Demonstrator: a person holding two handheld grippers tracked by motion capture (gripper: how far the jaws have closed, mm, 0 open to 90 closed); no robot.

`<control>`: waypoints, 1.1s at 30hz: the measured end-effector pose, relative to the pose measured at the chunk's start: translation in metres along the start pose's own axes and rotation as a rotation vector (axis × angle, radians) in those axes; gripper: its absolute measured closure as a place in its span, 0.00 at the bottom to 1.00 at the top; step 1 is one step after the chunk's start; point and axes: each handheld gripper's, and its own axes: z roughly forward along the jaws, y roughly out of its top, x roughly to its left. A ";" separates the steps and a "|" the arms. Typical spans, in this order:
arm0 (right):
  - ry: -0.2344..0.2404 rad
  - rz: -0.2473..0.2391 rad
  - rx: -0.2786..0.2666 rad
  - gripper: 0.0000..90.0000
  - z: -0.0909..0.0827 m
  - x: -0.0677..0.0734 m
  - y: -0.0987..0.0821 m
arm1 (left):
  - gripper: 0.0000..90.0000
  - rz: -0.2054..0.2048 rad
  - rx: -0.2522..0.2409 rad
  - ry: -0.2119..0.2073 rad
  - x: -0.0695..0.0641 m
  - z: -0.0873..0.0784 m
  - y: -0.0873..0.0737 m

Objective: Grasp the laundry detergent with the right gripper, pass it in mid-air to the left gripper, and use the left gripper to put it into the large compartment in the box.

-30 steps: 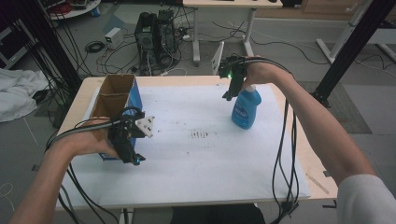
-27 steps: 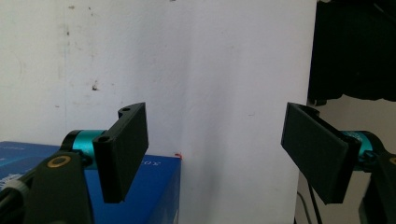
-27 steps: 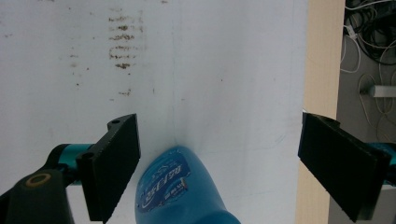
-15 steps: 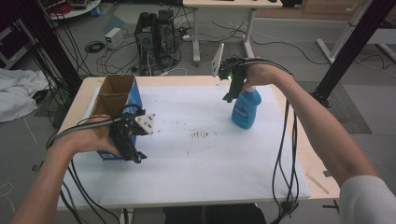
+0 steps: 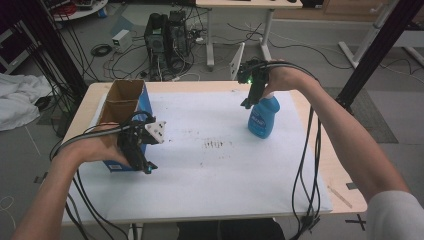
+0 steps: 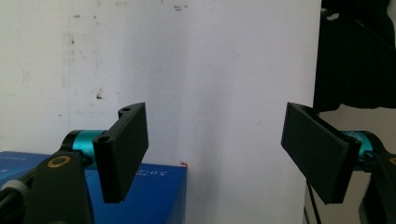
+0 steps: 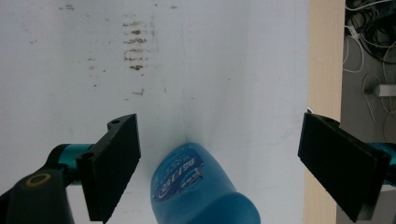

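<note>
A blue plastic bottle point(image 5: 261, 119) stands on the white table cover at the right. My right gripper point(image 5: 248, 101) hovers at its top, pointing down. In the right gripper view the bottle point(image 7: 198, 186) lies between the wide-open jaws of that gripper point(image 7: 219, 140), and neither pad touches it. An open blue cardboard box point(image 5: 121, 107) stands at the left. My left gripper point(image 5: 142, 164) sits against its near right corner, jaws open. The left gripper view shows that gripper point(image 6: 215, 135) with nothing between its jaws and a corner of the box point(image 6: 154, 191) below the left jaw.
Brown smudges point(image 5: 215, 145) mark the middle of the white cover point(image 5: 210, 190). Bare wooden table edge point(image 5: 345, 195) runs along the right. Cables trail from both grippers over the near edge. A computer tower point(image 5: 167, 32) and a desk stand on the floor beyond the table.
</note>
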 end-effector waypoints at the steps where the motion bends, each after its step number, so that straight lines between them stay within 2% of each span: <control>1: 0.007 -0.010 -0.002 0.14 -0.001 0.001 0.000 | 0.26 0.003 -0.002 0.000 0.000 0.000 0.000; 3: 0.025 -0.002 -0.009 0.14 -0.006 0.009 -0.002 | 0.26 0.000 0.001 -0.001 0.000 0.001 -0.001; 5: 0.028 0.000 -0.021 0.14 -0.007 0.011 -0.003 | 0.26 0.003 0.001 0.001 0.000 0.001 -0.001; 6: 0.021 0.001 -0.025 0.14 -0.010 0.013 -0.004 | 0.26 -0.002 0.005 0.001 0.000 0.002 -0.001; 8: 0.002 0.037 -0.047 0.14 -0.015 0.020 -0.006 | 0.26 -0.004 0.003 0.001 0.001 0.002 -0.001; 15: -0.012 0.052 -0.062 0.14 -0.025 0.043 -0.022 | 0.26 0.003 0.002 0.005 0.004 0.002 0.001; 19: -0.011 0.079 -0.074 0.14 -0.026 0.054 -0.033 | 0.26 0.009 0.001 0.000 0.005 0.002 0.002; 21: -0.008 0.084 -0.062 0.14 -0.026 0.060 -0.038 | 0.26 0.021 0.004 0.003 0.006 0.002 0.002; 22: -0.006 0.097 -0.070 0.14 -0.025 0.063 -0.041 | 0.26 0.019 0.004 0.002 0.006 0.003 0.002; 23: 0.005 0.098 -0.050 0.14 -0.027 0.065 -0.044 | 0.26 0.004 0.005 0.002 0.005 0.003 0.001; 25: 0.015 0.107 -0.046 0.14 -0.027 0.071 -0.050 | 0.26 0.007 0.006 0.001 0.005 0.003 0.001; 27: 0.024 0.120 -0.019 0.14 -0.027 0.077 -0.058 | 0.26 0.007 0.005 0.000 0.004 0.003 0.001; 30: 0.025 0.136 0.000 0.14 -0.027 0.080 -0.065 | 0.26 0.006 0.006 0.004 0.004 0.002 0.000; 31: 0.022 0.166 0.007 0.14 -0.027 0.081 -0.072 | 0.26 0.001 0.004 0.005 0.004 0.002 0.000; 33: 0.021 0.185 0.011 0.14 -0.028 0.082 -0.075 | 0.26 0.006 0.005 0.007 0.004 0.002 0.000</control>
